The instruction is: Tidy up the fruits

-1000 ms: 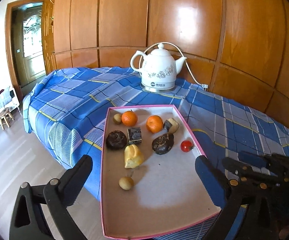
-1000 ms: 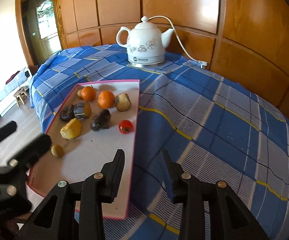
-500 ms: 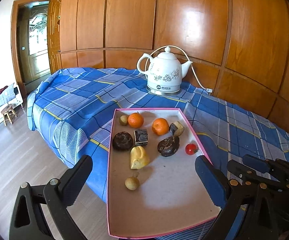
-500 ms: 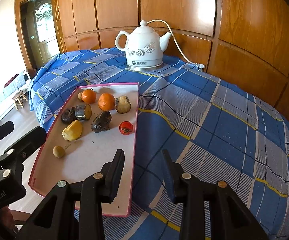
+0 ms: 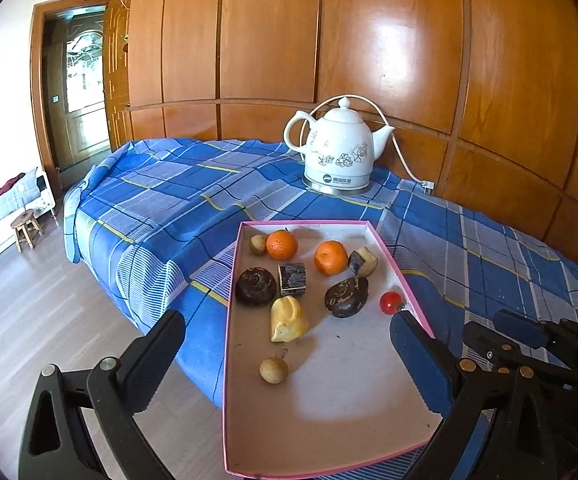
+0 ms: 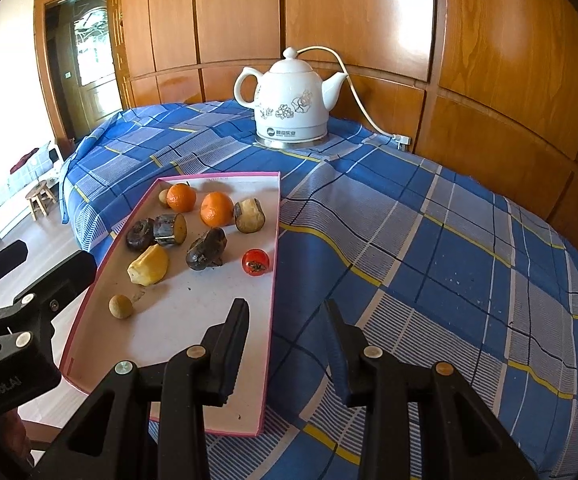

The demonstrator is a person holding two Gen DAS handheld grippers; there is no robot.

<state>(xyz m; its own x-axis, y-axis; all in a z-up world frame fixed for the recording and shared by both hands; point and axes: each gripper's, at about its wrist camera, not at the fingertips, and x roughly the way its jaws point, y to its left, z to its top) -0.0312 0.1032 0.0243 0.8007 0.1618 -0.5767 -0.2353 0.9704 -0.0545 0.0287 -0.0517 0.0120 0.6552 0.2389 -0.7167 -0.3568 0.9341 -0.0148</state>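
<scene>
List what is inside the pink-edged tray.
The tray holds two oranges, a red tomato, a yellow piece, two small tan round fruits, and four dark lumps. The left gripper hides part of its floor.

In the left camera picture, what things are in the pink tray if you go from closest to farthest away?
Small brown fruit → yellow fruit → tomato → cut dark chunk → left orange.

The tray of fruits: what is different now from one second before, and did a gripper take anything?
Only the cameras moved: both views rose and drew back a little, so more wall shows above the kettle. Nothing was taken or let go. The left gripper and right gripper are open and empty as before. The fruits, such as the tomato, lie in the same places in the tray.
</scene>
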